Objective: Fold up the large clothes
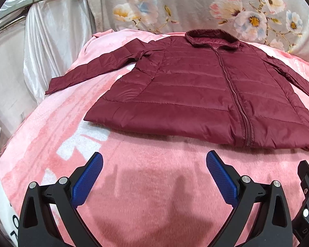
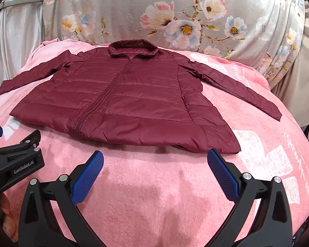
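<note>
The jacket (image 1: 195, 86) lies flat and zipped on the pink blanket (image 1: 144, 185), sleeves out to both sides — folding has not begun. Both the left hand-held gripper (image 1: 154, 177) and the right hand-held gripper (image 2: 155, 177) hover spread and empty short of the hem. Next likely calls for pinching a sleeve or side edge. Only the right view shows the right sleeve (image 2: 247, 90) whole — the left view cuts it off.

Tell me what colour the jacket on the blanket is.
Dark maroon all over, collar and zip included. The jacket shows best in the right wrist view, where both sleeves are visible.
</note>
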The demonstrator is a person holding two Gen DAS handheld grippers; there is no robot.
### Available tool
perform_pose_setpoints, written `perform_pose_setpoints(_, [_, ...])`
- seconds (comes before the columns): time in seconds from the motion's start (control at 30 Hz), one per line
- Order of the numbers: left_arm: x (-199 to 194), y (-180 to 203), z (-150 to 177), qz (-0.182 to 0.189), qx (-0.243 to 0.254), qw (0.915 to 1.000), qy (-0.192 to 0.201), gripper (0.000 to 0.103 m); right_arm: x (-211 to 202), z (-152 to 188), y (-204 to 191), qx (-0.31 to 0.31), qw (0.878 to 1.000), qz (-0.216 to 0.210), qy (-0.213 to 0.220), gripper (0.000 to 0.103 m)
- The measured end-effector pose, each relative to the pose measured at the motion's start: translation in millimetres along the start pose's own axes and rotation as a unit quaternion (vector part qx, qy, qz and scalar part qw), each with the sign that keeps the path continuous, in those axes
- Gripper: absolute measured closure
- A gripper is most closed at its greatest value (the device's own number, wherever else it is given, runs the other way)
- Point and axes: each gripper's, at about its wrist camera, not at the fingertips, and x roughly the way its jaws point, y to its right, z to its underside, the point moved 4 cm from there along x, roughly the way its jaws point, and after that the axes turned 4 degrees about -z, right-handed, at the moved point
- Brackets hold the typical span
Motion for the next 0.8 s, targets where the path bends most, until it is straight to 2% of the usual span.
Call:
perform_pose_setpoints(0.4, [-6.9,-3.5,1.9,0.013,-0.003,0.9996,-0.023,0.005,-4.3,1.6,-2.2,0.003,1.000,-0.006,-0.008,0.005])
perform_pose_setpoints(0.8, [-8.9,-6.4,2.7,0.017,-0.005,0.9996,-0.023,0.005,-7.4,5.3,-6.0,0.002,1.000,-0.014,-0.009,0.005])
